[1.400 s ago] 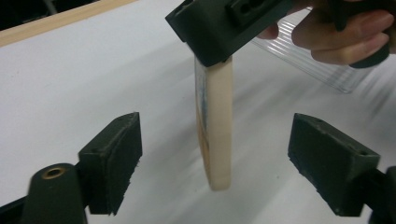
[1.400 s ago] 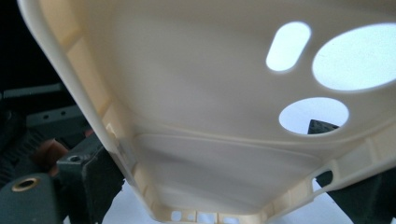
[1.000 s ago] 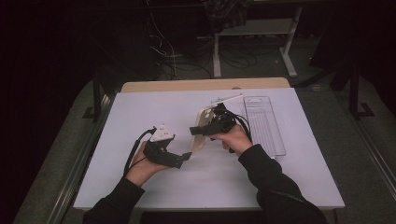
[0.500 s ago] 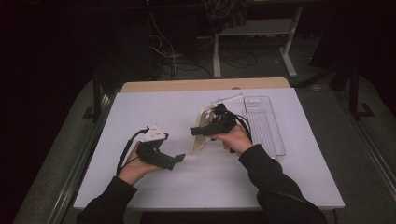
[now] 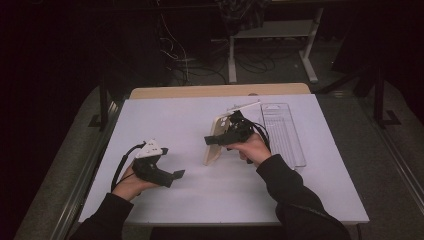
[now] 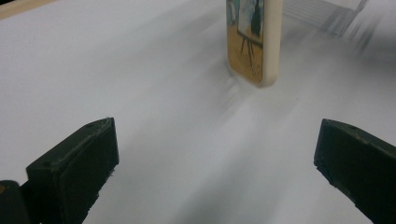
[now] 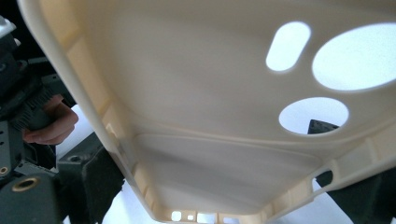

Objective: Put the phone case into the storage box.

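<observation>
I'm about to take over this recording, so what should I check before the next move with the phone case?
1. Phone case held by right gripper: ok.
2. Case stands on edge on the white table: ok.
3. Left gripper open, nothing between its jaws: ok.
4. Left gripper apart from the case: ok.
5. Clear tray beside the case, unobstructed: ok.
6. Grip firmness: cannot tell.

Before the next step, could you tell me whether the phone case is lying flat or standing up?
Standing up. The phone case stands on one end on the table, leaning slightly, with the right gripper at its upper part.
</observation>
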The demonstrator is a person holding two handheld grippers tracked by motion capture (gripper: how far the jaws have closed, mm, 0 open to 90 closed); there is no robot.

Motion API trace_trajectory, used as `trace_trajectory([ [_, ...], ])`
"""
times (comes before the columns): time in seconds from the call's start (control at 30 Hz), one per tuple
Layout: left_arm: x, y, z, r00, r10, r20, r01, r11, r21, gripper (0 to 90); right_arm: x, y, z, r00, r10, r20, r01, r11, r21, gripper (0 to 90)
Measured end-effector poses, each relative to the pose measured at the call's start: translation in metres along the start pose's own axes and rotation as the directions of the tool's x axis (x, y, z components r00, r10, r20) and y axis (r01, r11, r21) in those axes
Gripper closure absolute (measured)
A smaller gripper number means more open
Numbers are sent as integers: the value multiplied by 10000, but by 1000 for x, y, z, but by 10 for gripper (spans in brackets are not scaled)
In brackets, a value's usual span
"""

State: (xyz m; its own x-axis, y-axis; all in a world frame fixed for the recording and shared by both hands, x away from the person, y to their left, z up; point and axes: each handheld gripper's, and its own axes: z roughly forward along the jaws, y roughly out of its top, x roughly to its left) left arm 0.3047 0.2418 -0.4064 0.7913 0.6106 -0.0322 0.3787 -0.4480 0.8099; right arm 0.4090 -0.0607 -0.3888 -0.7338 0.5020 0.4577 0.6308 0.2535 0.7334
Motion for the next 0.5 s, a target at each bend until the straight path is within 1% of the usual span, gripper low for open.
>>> trace_trajectory([
  [0.03, 0, -3, -1, 9999, 87, -52, -87, 10000, -35, 0, 0, 0, 0, 10000, 0, -4, 0, 10000, 1, 82],
  [0.1, 1, -10, -3, 10000, 10, 35, -10, 10000, 19, 0, 0, 0, 0, 10000, -22, -24, 22, 10000, -8, 82],
  [0.13, 0, -12, -4, 9999, -119, 80, 119, 9999, -30, 0, 0, 0, 0, 10000, 10, -36, -10, 10000, -15, 82],
  [0.17, 0, -15, -5, 10000, 16, 69, -17, 10000, 71, 0, 0, 0, 0, 10000, 5, -38, -5, 10000, -14, 82],
  [0.2, -2, -17, -6, 10000, -57, 50, 57, 10000, 45, 0, 0, 0, 0, 10000, 5, -41, -5, 10000, -18, 82],
  [0.27, -4, -19, -7, 10000, -25, 32, 25, 10000, -9, 0, 1, 0, 0, 10000, 52, -24, -52, 10000, -11, 82],
  [0.3, -4, -20, -8, 10000, 64, 56, -64, 10000, -45, 0, 1, 0, 0, 10000, 48, -18, -48, 10000, 0, 82],
  [0.33, -6, -21, -7, 9999, 20, 110, -19, 9999, -127, 0, 1, 0, 0, 10000, 50, -18, -50, 10000, -7, 82],
  [0.4, -5, -24, -6, 9993, 362, 64, -362, 9993, 46, 0, 0, 0, 0, 10000, -18, 52, 18, 10000, 33, 82],
  [0.5, -4, -24, -4, 9997, 224, 51, -224, 9997, 20, 0, 0, 0, 1, 10000, -12, 40, 12, 10000, 38, 83],
])
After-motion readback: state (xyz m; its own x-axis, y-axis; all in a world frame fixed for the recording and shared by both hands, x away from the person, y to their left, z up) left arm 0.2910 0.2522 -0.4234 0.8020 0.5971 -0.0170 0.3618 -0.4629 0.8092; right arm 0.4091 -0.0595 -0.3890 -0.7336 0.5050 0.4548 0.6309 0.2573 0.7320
